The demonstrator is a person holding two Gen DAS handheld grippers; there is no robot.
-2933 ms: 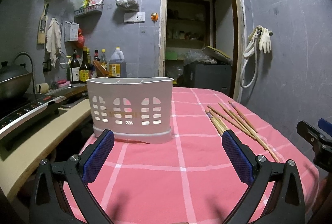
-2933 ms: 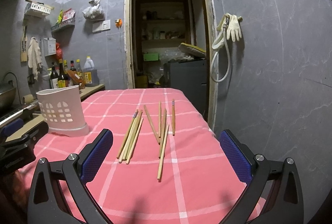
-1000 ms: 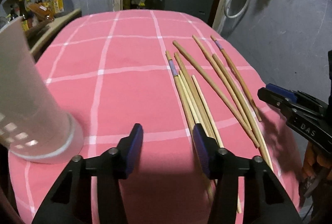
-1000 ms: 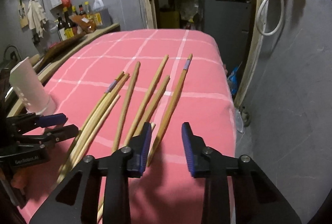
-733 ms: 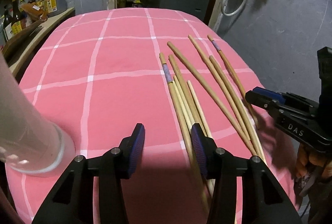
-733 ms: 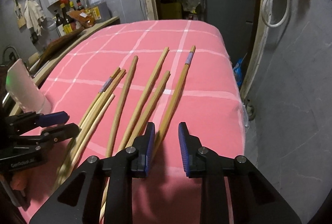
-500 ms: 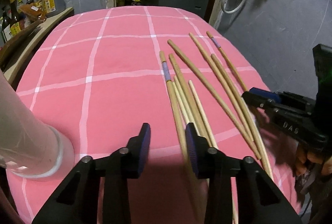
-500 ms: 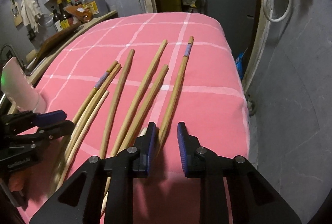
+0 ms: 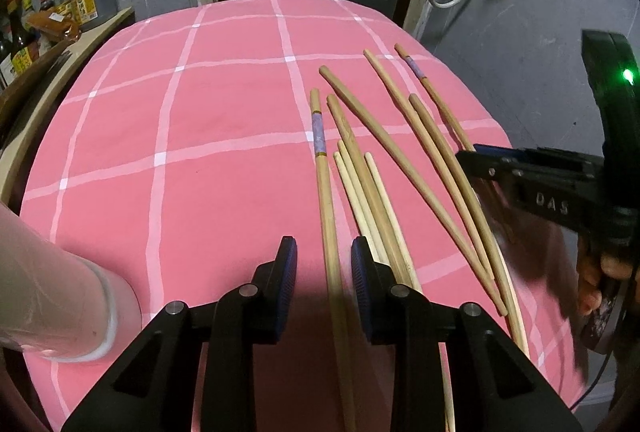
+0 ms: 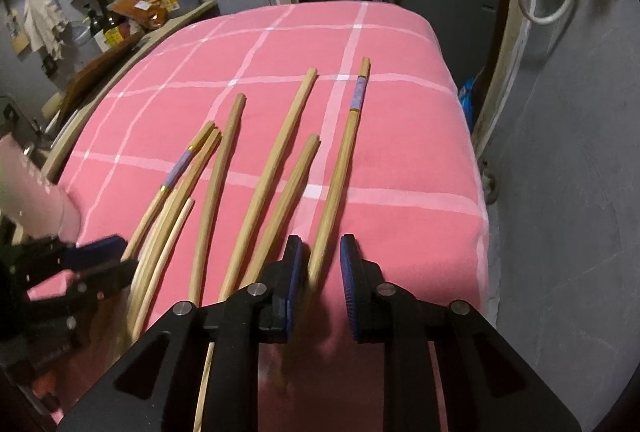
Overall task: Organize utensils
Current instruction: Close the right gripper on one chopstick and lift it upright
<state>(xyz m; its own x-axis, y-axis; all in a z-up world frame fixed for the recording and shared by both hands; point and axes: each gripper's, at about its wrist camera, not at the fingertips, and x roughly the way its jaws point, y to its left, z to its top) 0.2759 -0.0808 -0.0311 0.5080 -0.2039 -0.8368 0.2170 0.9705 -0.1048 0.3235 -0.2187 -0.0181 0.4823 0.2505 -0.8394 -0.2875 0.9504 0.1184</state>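
Slender wooden chopsticks [image 9: 404, 168] lay fanned on the pink checked tablecloth [image 9: 200, 136], right of centre. The left gripper [image 9: 324, 268], its ribbed blue pads narrowed, straddled a purple-banded chopstick [image 9: 326, 192] without pinching it. The right gripper [image 10: 320, 272] likewise bracketed another banded stick [image 10: 340, 168], unclamped. The white plastic holder [image 9: 48, 304] stood lower left.

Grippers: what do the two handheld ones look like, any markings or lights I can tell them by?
Both are black plastic with angular, bolted frames. The left gripper and the right gripper carry ribbed blue pads on their fingers. Seen from the left wrist camera, the right one shows raised letters "DAS" on its side and a green light on its black body. No sleeve is visible.
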